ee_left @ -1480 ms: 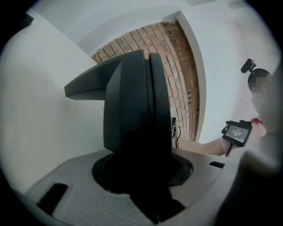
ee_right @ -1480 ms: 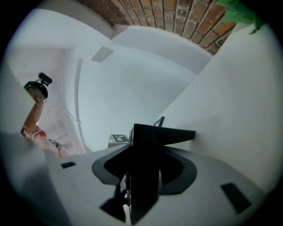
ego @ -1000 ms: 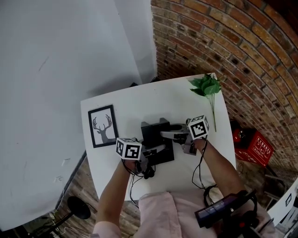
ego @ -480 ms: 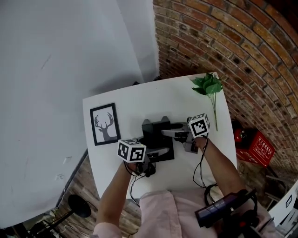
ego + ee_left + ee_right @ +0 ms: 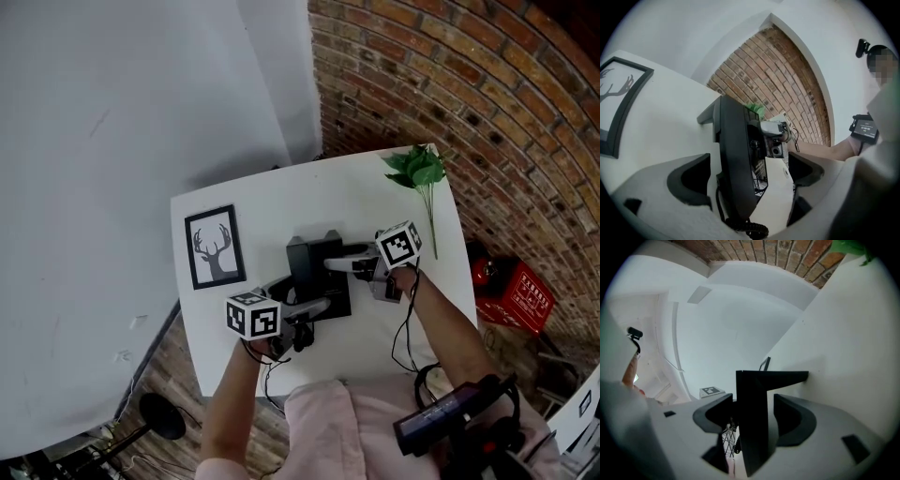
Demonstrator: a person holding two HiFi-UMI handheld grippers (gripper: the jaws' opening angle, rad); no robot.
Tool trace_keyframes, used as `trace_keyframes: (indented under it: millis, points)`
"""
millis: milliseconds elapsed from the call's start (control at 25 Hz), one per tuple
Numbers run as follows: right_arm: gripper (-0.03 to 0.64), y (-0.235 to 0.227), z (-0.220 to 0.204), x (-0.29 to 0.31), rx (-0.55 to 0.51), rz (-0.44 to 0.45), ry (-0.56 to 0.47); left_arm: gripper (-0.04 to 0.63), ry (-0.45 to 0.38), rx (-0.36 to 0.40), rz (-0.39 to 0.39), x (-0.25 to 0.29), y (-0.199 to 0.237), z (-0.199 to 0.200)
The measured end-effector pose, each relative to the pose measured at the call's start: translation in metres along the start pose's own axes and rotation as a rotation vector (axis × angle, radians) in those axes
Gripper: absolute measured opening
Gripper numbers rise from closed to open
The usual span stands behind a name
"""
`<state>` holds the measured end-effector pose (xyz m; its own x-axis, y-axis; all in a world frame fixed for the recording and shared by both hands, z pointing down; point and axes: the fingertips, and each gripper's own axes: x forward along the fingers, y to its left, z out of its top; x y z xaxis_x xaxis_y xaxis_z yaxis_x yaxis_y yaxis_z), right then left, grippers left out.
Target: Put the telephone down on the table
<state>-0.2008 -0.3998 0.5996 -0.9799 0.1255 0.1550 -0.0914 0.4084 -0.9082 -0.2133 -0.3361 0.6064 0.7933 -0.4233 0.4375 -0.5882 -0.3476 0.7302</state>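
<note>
Left gripper (image 5: 745, 178) jaws, just opened wide, were set clear either side of the black plastic telephone (image 5: 309, 267), rested mid-frame on the white table (image 5: 281, 202); right gripper (image 5: 752, 420) jaws, likewise just opened, were slackened round its edge, presumably for release.

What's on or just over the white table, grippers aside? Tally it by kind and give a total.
telephone: 1
framed deer picture: 1
green leafy sprig: 1
Total: 3
</note>
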Motion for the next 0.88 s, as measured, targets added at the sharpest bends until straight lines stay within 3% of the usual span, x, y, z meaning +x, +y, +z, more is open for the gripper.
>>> trace_keyframes:
  millis: [160,280,440,520,600,680,760,840,880]
  points:
    - [0.324,0.003,-0.006,-0.012,-0.019,-0.040,0.016,0.525,-0.058,0.013,0.002,-0.017,-0.009,0.004]
    - [0.331,0.015,-0.010,-0.030,-0.061,-0.078,0.018,0.525,-0.137,0.015,0.025,-0.037,-0.020,0.011]
    - [0.281,0.055,0.009,-0.058,-0.232,-0.161,-0.058,0.517,-0.277,0.134,0.092,-0.065,-0.053,0.038]
    - [0.251,0.086,0.021,-0.068,-0.356,-0.198,-0.110,0.433,-0.383,0.224,0.156,-0.081,-0.077,0.062]
    - [0.230,0.125,0.034,-0.076,-0.477,-0.221,-0.178,0.284,-0.526,0.309,0.229,-0.102,-0.105,0.092]
    - [0.177,0.168,0.050,-0.083,-0.589,-0.235,-0.281,0.208,-0.649,0.400,0.306,-0.124,-0.136,0.120]
    - [0.133,0.209,0.065,-0.090,-0.708,-0.261,-0.380,0.146,-0.729,0.478,0.423,-0.146,-0.162,0.141]
    - [0.087,0.240,0.075,-0.096,-0.840,-0.324,-0.453,0.015,-0.776,0.544,0.575,-0.165,-0.179,0.156]
    - [0.056,0.251,0.077,-0.099,-0.900,-0.361,-0.481,0.000,-0.793,0.578,0.638,-0.173,-0.187,0.161]
